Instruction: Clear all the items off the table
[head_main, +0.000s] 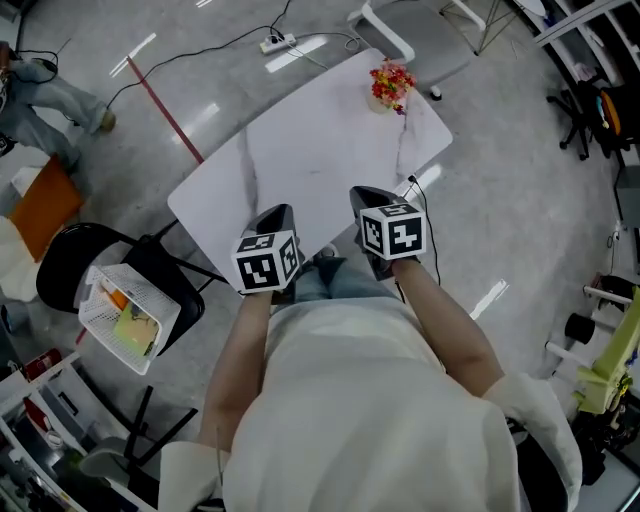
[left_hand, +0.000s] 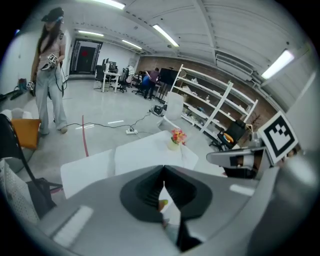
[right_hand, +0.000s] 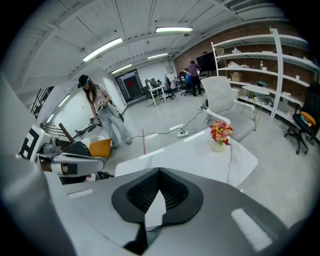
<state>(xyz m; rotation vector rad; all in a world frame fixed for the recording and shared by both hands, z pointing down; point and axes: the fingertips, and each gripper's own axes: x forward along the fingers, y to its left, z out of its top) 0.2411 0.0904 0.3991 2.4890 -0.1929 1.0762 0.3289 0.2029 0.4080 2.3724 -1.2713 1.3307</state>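
Left hand-held gripper (head_main: 282, 214), right hand-held gripper (head_main: 367, 194): jaws together (both empty).

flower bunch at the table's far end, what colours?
Red, pink and yellow flowers in a pale cream pot; clearest in the right gripper view.

Head view: the table's (head_main: 300, 150) 6 o'clock edge lies under the left gripper (head_main: 280, 213) and right gripper (head_main: 368, 193). At 8 o'clock, the basket's (head_main: 100, 300) contents are too small to name. At 10 o'clock, a bystander (head_main: 45, 95) is cut by the left edge. At 12 o'clock, a white chair (head_main: 400, 25) is cut by the top edge. Left gripper view: a green speck (left_hand: 163, 203) behind the jaws is unidentifiable.
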